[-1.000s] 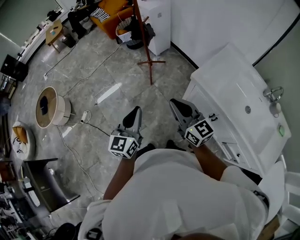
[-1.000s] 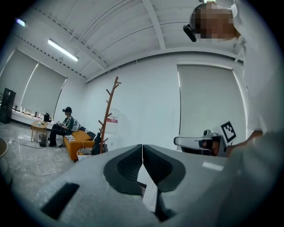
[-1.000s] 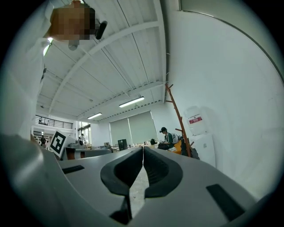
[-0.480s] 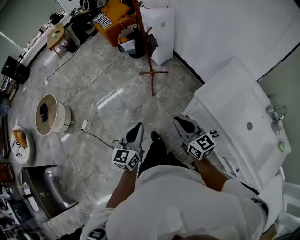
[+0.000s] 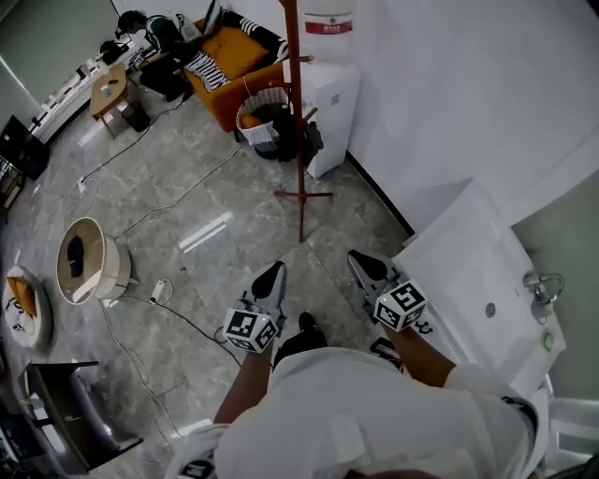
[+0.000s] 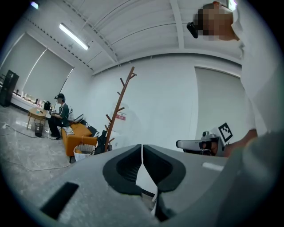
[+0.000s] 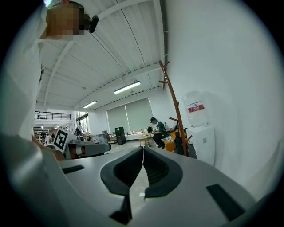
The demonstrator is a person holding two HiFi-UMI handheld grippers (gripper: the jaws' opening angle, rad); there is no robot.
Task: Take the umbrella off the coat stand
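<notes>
The tall reddish-brown coat stand (image 5: 292, 112) rises from its cross foot on the grey floor, ahead of both grippers. A dark bundle (image 5: 307, 140) hangs low on it; I cannot tell whether it is the umbrella. From the left gripper view the stand (image 6: 116, 115) is well off, with the dark bundle (image 6: 101, 142) at its base. It shows as the stand (image 7: 174, 106) in the right gripper view. My left gripper (image 5: 271, 276) and right gripper (image 5: 358, 265) are held side by side, both shut and empty, some way short of the stand.
A white water dispenser (image 5: 329, 94) stands against the wall just right of the stand. A woven basket (image 5: 262, 117) and an orange sofa (image 5: 229, 61) with a seated person (image 5: 154, 28) lie behind. A white cabinet (image 5: 477, 271) is at my right. Cables (image 5: 187, 318) cross the floor.
The person has walked forward, so the coat stand and the sofa now lie closer to both grippers. Both grippers stay shut and empty, side by side.
</notes>
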